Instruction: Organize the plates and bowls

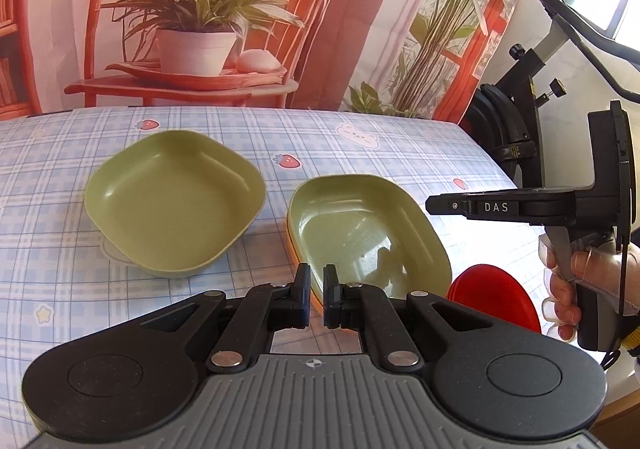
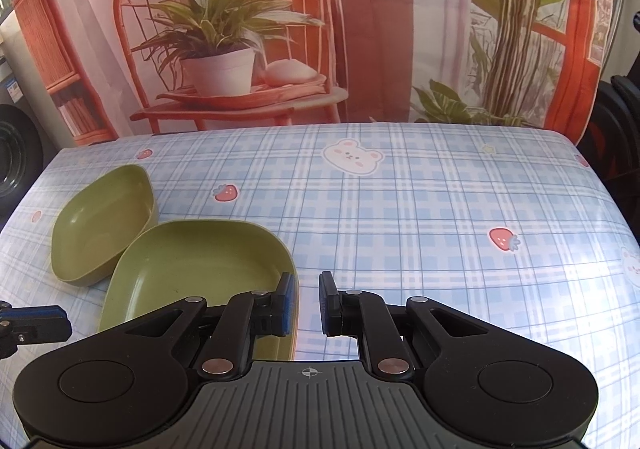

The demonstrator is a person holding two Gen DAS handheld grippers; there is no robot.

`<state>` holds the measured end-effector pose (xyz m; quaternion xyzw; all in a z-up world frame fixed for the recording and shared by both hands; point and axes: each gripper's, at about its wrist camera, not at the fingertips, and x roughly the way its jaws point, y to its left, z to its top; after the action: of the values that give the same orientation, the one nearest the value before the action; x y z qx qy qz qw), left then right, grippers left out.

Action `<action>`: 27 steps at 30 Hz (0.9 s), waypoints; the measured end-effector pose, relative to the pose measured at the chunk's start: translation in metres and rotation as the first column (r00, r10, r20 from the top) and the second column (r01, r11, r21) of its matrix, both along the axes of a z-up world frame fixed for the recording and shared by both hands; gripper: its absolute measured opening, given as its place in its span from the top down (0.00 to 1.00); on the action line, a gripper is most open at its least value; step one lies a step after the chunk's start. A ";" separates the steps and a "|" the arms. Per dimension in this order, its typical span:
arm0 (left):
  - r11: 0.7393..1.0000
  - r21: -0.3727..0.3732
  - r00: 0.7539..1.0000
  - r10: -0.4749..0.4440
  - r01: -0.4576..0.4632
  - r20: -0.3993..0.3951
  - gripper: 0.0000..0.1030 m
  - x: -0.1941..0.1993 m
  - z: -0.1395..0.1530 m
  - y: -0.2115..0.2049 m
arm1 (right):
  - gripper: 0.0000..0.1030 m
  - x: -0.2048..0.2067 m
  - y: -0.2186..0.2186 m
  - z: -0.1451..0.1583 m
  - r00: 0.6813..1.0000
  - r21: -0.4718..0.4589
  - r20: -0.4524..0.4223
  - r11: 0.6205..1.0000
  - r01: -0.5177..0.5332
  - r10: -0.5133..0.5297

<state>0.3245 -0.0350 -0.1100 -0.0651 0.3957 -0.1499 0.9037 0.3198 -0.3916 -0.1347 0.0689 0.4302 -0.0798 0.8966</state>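
Two green dishes (image 1: 176, 201) (image 1: 368, 237) side by side, mid-table, right one seemingly nested in an orange dish (image 1: 298, 269), left gripper (image 1: 317, 289) pinching its near rim, right gripper (image 2: 308, 303) pressed together, empty, red plate (image 1: 492, 297) near right, plaid tablecloth (image 2: 400, 209)

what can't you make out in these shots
- Red plate: left view, mostly behind the near dish and left tongs.
- Orange item under that dish: left view, only an edge shows.
- Whether the left tongs hold the dish rim: left view, fingers cover it.
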 end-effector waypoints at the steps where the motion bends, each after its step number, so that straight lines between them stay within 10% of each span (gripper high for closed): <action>1: 1.000 0.005 1.000 0.006 -0.006 0.010 0.93 0.001 0.004 0.004 | 0.88 -0.001 0.000 0.003 1.000 -0.003 0.004 1.000 0.003 -0.003; 18: 0.977 0.154 0.973 0.114 -0.146 0.200 0.93 0.010 0.086 0.103 | 0.88 0.001 0.058 0.050 0.997 0.058 0.035 0.995 -0.076 0.074; 27: 0.976 0.155 0.978 0.129 -0.155 0.162 0.92 0.036 0.065 0.123 | 0.88 0.038 0.098 0.042 0.994 0.099 0.009 0.989 -0.112 0.111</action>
<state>0.3603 0.0884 -0.0451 -0.0059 0.3316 -0.0557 0.9417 0.3574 -0.2934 -0.0924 0.0892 0.4352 -0.0080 0.8959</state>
